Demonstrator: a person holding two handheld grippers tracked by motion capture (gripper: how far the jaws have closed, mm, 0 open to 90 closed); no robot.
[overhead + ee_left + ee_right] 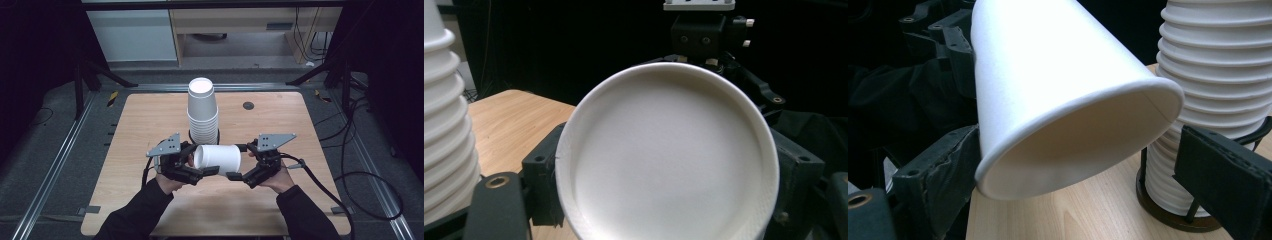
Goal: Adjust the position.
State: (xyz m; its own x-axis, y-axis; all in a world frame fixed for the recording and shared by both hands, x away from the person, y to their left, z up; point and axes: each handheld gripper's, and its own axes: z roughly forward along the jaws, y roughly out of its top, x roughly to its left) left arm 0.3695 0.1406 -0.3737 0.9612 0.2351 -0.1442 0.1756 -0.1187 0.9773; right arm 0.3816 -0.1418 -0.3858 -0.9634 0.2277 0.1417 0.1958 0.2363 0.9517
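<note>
Dark room, grey floor (pixel 45 150), wooden table (pixel 280 210)

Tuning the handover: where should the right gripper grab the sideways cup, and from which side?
Probably the rolled rim at the open mouth of the cup: it lies level, mouth facing the right gripper, while the left gripper has the base end. Come along its axis, one jaw inside.

Dim dark surroundings, bright overhead-lit table (close views slightly soft).
</note>
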